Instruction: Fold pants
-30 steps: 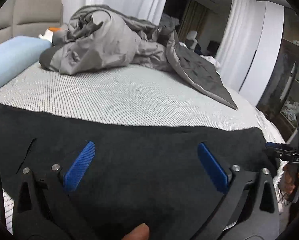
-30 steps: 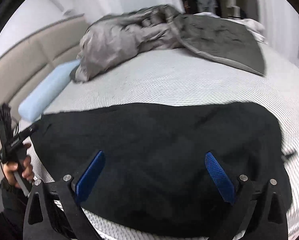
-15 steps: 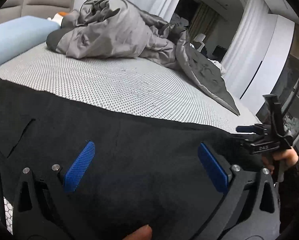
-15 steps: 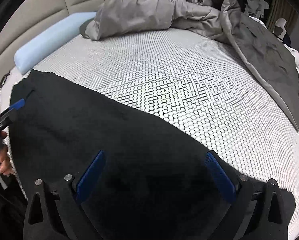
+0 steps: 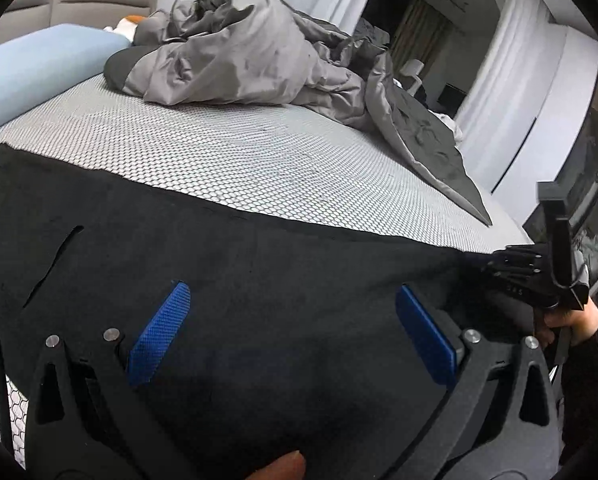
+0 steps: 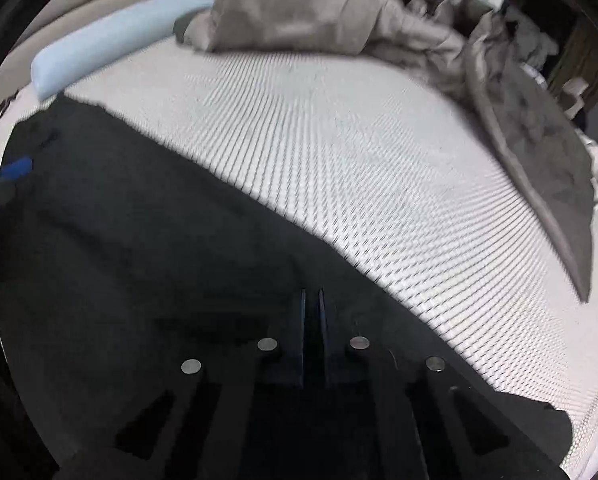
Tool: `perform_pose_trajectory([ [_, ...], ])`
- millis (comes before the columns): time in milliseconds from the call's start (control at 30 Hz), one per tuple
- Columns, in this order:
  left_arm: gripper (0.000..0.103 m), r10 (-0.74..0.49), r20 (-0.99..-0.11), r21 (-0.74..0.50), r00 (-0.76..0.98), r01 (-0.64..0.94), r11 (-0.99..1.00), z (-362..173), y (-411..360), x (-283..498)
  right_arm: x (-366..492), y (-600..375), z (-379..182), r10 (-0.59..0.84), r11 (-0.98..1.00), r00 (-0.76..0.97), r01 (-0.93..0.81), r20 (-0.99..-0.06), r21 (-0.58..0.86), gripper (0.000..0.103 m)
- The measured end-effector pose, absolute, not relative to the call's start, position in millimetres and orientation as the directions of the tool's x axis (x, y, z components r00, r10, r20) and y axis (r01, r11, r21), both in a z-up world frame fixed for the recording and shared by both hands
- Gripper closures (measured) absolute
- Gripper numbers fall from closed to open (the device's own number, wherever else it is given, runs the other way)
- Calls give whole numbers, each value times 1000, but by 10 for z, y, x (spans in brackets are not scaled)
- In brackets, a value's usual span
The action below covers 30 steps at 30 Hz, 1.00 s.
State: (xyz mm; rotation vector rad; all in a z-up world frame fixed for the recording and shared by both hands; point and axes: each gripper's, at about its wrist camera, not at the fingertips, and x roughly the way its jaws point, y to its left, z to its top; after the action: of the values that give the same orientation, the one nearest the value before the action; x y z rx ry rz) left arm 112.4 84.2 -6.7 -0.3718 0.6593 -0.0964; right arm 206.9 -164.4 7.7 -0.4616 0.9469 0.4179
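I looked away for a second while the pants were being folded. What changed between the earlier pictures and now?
The right gripper snapped shut at the black pants' right end, apparently pinching fabric. The left gripper stays open over the pants; the grey duvet and blue pillow have not moved.

I see the pants [image 5: 259, 280] spread across the bed's [image 5: 239, 160] near edge, a crumpled duvet [image 5: 251, 64] behind them at the far side, a bolster [image 5: 31, 76] left of it.
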Motion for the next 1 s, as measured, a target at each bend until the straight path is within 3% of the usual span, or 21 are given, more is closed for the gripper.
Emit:
perform_pose_trajectory([
  [100, 1, -199, -589, -383, 783, -53, 922, -101, 900, 1137, 2144, -1654, 202, 131, 863, 583, -465, -802, -197, 98],
  [233, 1, -183, -620, -369, 763, -78, 926, -175, 945, 1177, 2325, -1662, 90, 78, 888, 571, -412, -817, -203, 95],
  [300, 1, -176, -637, -360, 750, -87, 929, -208, 947, 1202, 2419, -1664, -70, 24, 901, 530, -379, -848, -212, 81],
  [367, 1, -167, -650, -345, 741, -93, 934, -227, 947, 1224, 2413, -1707, -60, 66, 925, 502, -354, -862, -135, 74],
  [433, 1, -155, -652, -335, 742, -98, 937, -228, 957, 1227, 2403, -1827, 13, 151, 945, 485, -328, -862, -19, 54],
  [500, 1, -148, -655, -331, 741, -105, 938, -237, 969, 1238, 2330, -1954, 161, 211, 955, 500, -291, -840, 66, 16],
  [533, 1, -146, -660, -331, 737, -112, 937, -251, 978, 1247, 2297, -2032, 225, 218, 959, 514, -272, -830, 83, 12],
  [700, 1, -149, -673, -334, 725, -117, 935, -280, 984, 1266, 1853, -2396, 556, 263, 964, 600, -196, -755, 180, 4],
  [867, 1, -161, -675, -316, 720, -85, 945, -273, 870, 1257, 1120, -2970, 781, 213, 969, 703, -65, -678, 237, 2],
  [1000, 1, -159, -693, -276, 703, -55, 960, -299, 737, 1256, 653, -3514, 793, 127, 969, 718, 57, -684, 239, 2],
])
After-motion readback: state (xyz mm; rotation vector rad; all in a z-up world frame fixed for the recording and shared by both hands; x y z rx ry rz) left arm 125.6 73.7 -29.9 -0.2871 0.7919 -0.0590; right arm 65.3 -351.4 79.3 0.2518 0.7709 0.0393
